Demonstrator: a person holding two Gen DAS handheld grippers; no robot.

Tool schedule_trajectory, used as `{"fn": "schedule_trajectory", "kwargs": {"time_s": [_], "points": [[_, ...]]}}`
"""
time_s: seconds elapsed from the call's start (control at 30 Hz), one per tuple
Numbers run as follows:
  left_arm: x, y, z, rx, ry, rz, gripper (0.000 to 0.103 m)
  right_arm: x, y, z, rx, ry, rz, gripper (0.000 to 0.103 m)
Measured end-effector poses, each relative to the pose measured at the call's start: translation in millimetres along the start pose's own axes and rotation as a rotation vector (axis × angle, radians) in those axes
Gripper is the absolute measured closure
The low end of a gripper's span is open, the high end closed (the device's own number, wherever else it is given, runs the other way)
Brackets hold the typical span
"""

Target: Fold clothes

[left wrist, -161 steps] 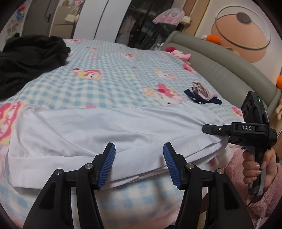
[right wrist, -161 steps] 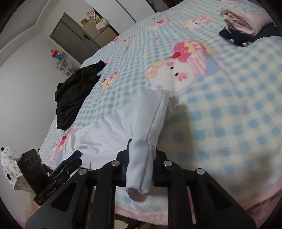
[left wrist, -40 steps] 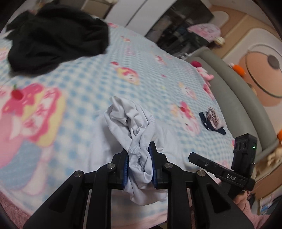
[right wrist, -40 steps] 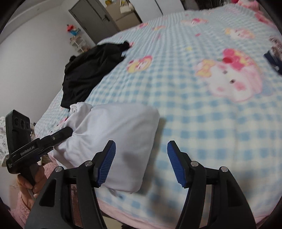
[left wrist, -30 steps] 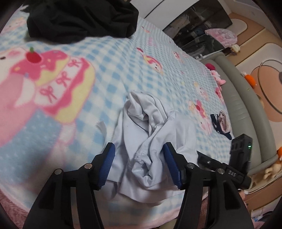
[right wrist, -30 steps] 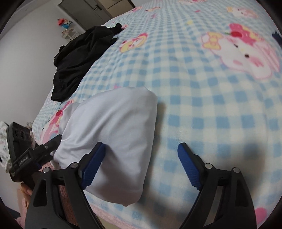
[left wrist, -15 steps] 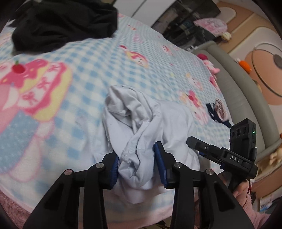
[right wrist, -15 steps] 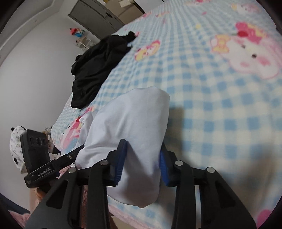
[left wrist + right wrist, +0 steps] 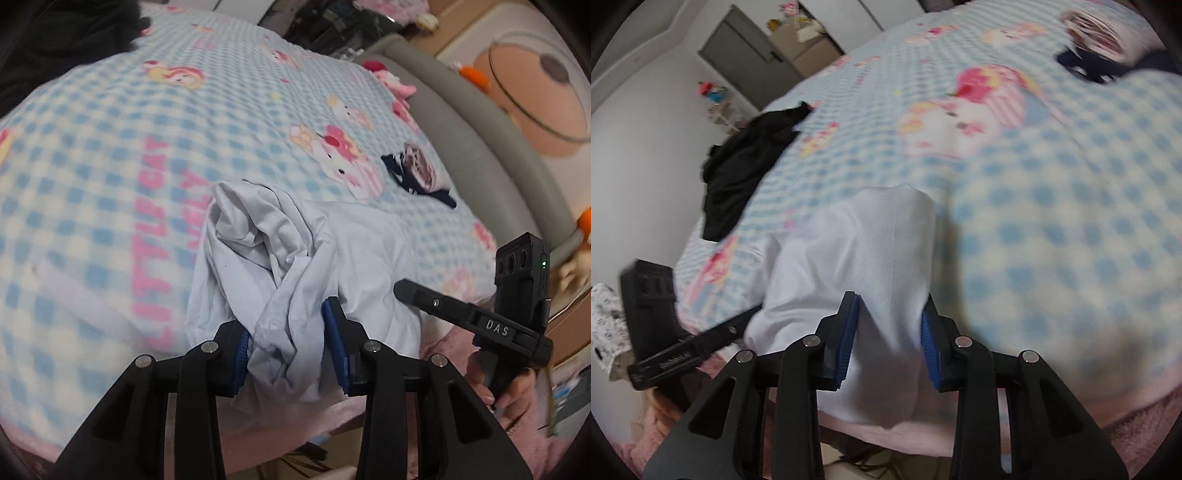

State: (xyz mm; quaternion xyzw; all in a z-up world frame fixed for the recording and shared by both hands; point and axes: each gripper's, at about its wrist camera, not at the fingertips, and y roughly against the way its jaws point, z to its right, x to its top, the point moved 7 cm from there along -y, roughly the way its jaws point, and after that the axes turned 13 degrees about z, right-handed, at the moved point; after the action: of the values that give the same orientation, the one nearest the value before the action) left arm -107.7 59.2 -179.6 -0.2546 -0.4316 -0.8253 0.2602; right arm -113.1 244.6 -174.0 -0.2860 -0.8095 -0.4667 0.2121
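Two tools grip one white garment at the near edge of the bed, on the blue-checked cartoon blanket. In the left wrist view the left tool is clenched on a crumpled, bunched end of the garment, its blue pads pressing the folds from both sides; some cloth hangs below the pads over the blanket's pink border. Beyond that grip the garment rises in loose wrinkled ridges and spreads flatter toward the right tool, whose black body is held by a hand in a pink fluffy sleeve just beside the garment's right end.

In the right wrist view the right tool is clenched on the garment's smoother, folded end, with the cloth rounded up between the pads and drooping below them. The left tool shows at the garment's far left end. A black pile of clothing lies well beyond the garment, toward the bed's far left. A small folded bundle, dark blue beneath a pale patterned piece, lies beyond the garment to the right, near the grey padded headboard
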Motion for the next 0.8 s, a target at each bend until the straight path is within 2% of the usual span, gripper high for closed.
{"fn": "schedule_trajectory", "kwargs": {"time_s": [0.13, 0.23, 0.3, 0.4, 0.5, 0.57, 0.6, 0.7, 0.8], "points": [[0, 8, -4, 0.036, -0.047, -0.009, 0.063, 11, 12, 4, -0.062, 0.036, 0.041, 0.069], [-4, 11, -11, 0.049, -0.038, -0.013, 0.062, 30, 28, 3, -0.156, 0.098, 0.125, 0.069], [-7, 11, -12, 0.05, -0.035, -0.012, 0.062, 37, 36, -6, -0.182, 0.133, 0.185, 0.069], [-8, 9, -10, 0.074, -0.058, -0.012, 0.06, 21, 30, -29, -0.101, 0.181, 0.177, 0.069], [-6, 10, -14, 0.105, -0.057, -0.008, 0.056, -4, 5, -32, -0.108, 0.219, 0.086, 0.069], [-4, 15, -22, 0.145, -0.075, -0.005, 0.051, -12, -4, -24, -0.113, 0.209, 0.064, 0.069], [-3, 18, -25, 0.164, -0.08, 0.001, 0.044, -12, -3, -20, -0.101, 0.192, 0.063, 0.069], [2, 32, -34, 0.213, -0.084, 0.029, 0.043, -5, 8, -8, -0.101, 0.14, 0.091, 0.069], [13, 47, -31, 0.221, -0.081, 0.096, 0.043, 8, 28, 6, -0.157, 0.087, 0.19, 0.069]]}}
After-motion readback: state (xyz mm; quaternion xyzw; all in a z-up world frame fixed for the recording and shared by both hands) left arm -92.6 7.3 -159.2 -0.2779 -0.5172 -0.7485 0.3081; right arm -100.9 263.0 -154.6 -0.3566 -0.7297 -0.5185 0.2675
